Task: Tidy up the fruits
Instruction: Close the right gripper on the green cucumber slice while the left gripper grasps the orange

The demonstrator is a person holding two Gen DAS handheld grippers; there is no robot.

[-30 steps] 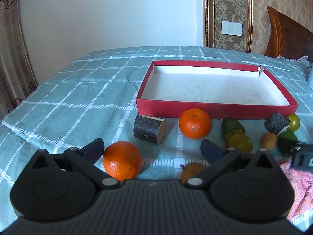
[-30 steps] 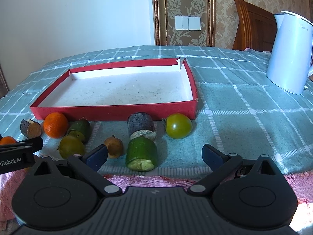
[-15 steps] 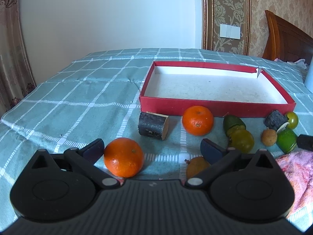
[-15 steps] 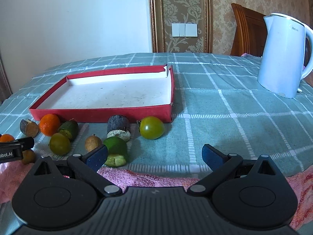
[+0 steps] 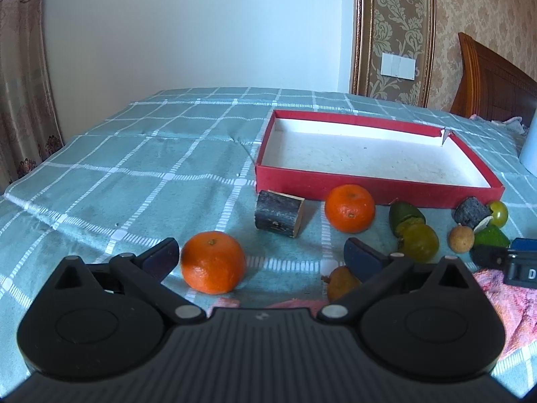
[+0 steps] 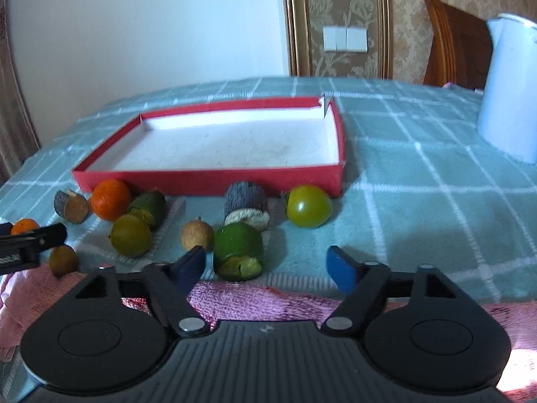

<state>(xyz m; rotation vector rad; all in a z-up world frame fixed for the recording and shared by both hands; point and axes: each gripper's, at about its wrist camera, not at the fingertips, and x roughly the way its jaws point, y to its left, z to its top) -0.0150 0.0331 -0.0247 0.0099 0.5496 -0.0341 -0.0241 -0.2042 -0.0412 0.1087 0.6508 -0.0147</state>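
In the left wrist view my left gripper (image 5: 261, 257) is open, and an orange (image 5: 213, 262) lies on the cloth between its fingers, nearer the left one. A second orange (image 5: 349, 208) and a cut log piece (image 5: 278, 213) sit in front of the empty red tray (image 5: 369, 186). In the right wrist view the jaws of my right gripper (image 6: 266, 263) are closing. A green cut fruit (image 6: 238, 252) lies between them near the left finger, with the pads not pressing on it. A green tomato (image 6: 308, 206) and a dark cylinder (image 6: 246, 205) lie just beyond.
Several small fruits lie in a row along the tray's front: an olive-green round one (image 6: 131, 235), a tan one (image 6: 197, 235) and a dark green piece (image 6: 149, 206). A white kettle (image 6: 510, 90) stands at the right. A pink towel (image 6: 268, 299) lies along the near edge.
The right gripper's jaws have narrowed and it has shifted so the green cut fruit now lies between its fingers. The left gripper has barely drifted, and the orange is still between its fingers.
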